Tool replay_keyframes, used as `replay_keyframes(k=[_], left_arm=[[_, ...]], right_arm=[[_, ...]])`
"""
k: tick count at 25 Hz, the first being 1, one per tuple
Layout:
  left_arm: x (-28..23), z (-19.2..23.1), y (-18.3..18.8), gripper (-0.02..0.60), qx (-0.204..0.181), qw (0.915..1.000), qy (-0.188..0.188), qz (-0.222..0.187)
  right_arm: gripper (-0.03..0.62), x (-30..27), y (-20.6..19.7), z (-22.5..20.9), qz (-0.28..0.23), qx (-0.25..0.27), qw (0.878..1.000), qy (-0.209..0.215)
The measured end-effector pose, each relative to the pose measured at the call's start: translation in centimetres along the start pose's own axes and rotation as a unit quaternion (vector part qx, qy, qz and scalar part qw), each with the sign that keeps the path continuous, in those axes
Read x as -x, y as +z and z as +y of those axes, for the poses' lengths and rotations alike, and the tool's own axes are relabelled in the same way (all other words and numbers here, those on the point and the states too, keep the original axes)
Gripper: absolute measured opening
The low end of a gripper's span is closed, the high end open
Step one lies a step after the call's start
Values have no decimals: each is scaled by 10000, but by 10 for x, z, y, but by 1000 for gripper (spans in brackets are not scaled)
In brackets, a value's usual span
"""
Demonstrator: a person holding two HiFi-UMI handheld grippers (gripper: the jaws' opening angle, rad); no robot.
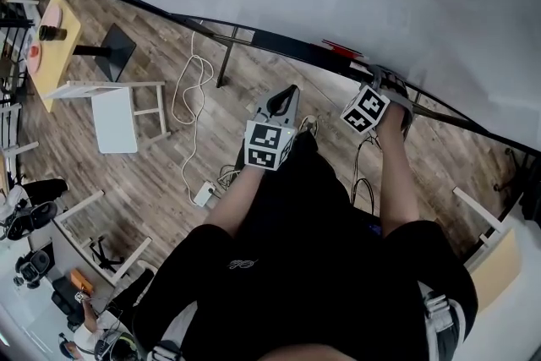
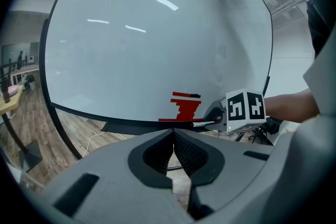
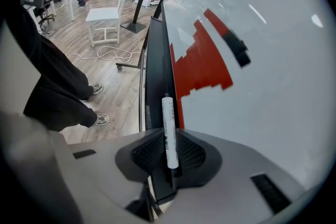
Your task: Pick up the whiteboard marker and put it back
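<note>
A white whiteboard marker (image 3: 168,113) lies lengthwise on the black tray (image 3: 155,73) along the bottom edge of the whiteboard (image 3: 273,92). My right gripper (image 3: 169,134) points steeply down at the tray, and its pads press on the marker's near end from both sides. In the head view the right gripper (image 1: 382,79) sits at the tray, just right of a red stepped drawing (image 1: 342,48). My left gripper (image 2: 173,132) hangs in the air short of the board with its jaws together and nothing between them. In the head view the left gripper (image 1: 290,93) is a little left of the right one.
The red drawing (image 2: 185,107) fills the board just above the tray. A white chair (image 1: 114,110), a wooden table (image 1: 55,34) and a looping white cable (image 1: 190,89) stand on the wood floor to the left. The person's shoes (image 3: 97,119) are close to the board's frame.
</note>
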State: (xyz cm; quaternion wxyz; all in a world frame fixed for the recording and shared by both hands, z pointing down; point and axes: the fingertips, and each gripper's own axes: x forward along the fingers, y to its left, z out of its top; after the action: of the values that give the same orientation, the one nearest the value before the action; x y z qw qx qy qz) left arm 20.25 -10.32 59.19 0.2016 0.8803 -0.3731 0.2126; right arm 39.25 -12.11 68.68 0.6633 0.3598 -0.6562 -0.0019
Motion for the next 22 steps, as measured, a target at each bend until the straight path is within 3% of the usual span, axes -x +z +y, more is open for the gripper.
replay_keyframes(k=[8, 16, 19, 22], left_arm=[[10, 1, -13, 8, 68, 9998, 147, 112], [26, 3, -7, 6, 6, 10000, 57, 0], [27, 7, 9, 8, -72, 9996, -29, -281], [45, 12, 20, 7, -116, 9986, -33, -516]], right_arm=[[54, 7, 6, -1, -305, -99, 9990, -313], [54, 48, 20, -6, -586, -326, 9949, -749], [54, 69, 36, -11, -859, -634, 9898, -938], [55, 104, 57, -5, -1313, -1308, 9773, -1022]])
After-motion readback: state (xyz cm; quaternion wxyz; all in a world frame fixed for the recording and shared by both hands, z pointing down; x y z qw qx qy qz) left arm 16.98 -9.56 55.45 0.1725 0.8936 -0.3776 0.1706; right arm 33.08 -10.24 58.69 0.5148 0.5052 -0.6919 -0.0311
